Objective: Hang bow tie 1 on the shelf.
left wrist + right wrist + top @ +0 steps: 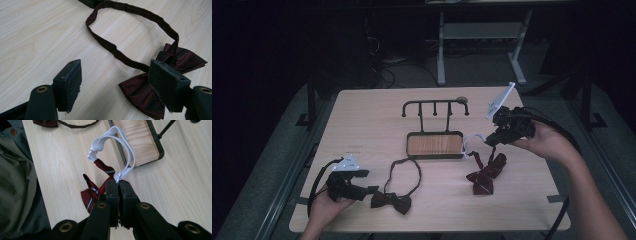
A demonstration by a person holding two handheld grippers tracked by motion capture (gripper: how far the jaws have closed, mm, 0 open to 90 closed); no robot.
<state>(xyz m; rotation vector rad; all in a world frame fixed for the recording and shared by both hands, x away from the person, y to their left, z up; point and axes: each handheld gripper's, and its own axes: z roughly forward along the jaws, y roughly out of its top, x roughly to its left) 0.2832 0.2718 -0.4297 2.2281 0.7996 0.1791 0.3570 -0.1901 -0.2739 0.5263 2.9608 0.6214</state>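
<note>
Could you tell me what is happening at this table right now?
A person is working with a gripper in each hand. The right gripper has its fingers shut on the white elastic band of a striped red tie, lifting it near the hook stand. The left gripper rests open beside a dark bow tie lying flat on the table. Nothing hangs on the stand yet.

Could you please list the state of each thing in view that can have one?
Right tool: shut on the white elastic band.
Striped bow tie: hanging from the band, partly lifted.
Left tool: open.
Dark bow tie: flat on table, strap looped.
Rack: upright, hooks bare.
</note>
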